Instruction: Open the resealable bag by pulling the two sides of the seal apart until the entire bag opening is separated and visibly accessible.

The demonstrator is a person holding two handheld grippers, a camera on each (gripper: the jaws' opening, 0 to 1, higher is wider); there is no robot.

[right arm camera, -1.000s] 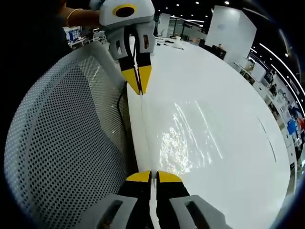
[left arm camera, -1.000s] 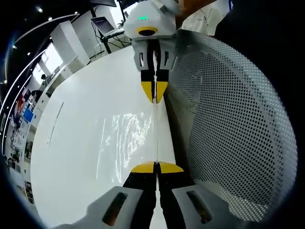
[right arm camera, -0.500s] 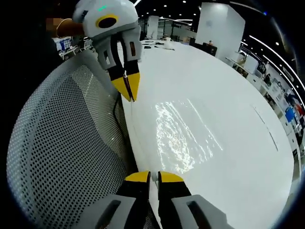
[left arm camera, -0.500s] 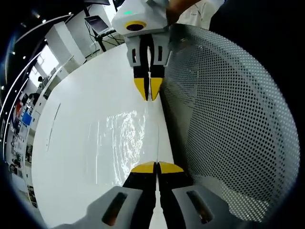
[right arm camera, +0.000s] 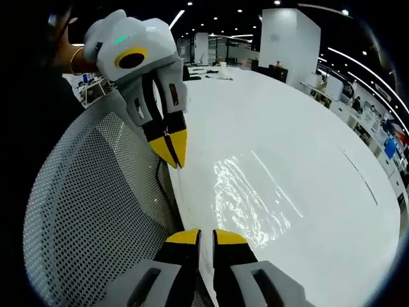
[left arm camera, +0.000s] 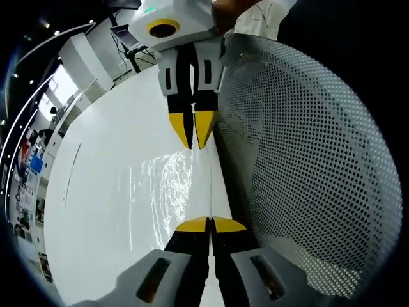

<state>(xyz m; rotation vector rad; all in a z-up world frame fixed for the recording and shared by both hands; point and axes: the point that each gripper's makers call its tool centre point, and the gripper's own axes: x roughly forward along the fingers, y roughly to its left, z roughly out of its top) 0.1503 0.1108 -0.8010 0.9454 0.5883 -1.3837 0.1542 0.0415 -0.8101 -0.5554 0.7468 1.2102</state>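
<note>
A clear resealable bag (left arm camera: 167, 185) hangs stretched between my two grippers, glinting over the white table; its top edge runs as a thin line from jaw to jaw. In the left gripper view my left gripper (left arm camera: 209, 224) is shut on one end of that edge. The right gripper (left arm camera: 193, 144) comes in from the top with its yellow tips pinching the other end. In the right gripper view the bag (right arm camera: 246, 198) lies to the right, my right gripper (right arm camera: 200, 237) holds its edge in a narrow gap, and the left gripper (right arm camera: 172, 158) hangs at upper left.
A grey mesh chair back (left arm camera: 307, 160) (right arm camera: 96, 211) stands close beside the bag's edge. The white table (left arm camera: 102, 147) (right arm camera: 287, 121) spreads wide on the other side. A dark cable (right arm camera: 157, 174) runs between chair and table. A person's hand (right arm camera: 71, 59) holds the left gripper.
The two grippers have come closer together, each looming larger in the other's view. The bag's edge between them is shorter. The right jaws stand slightly further apart.
</note>
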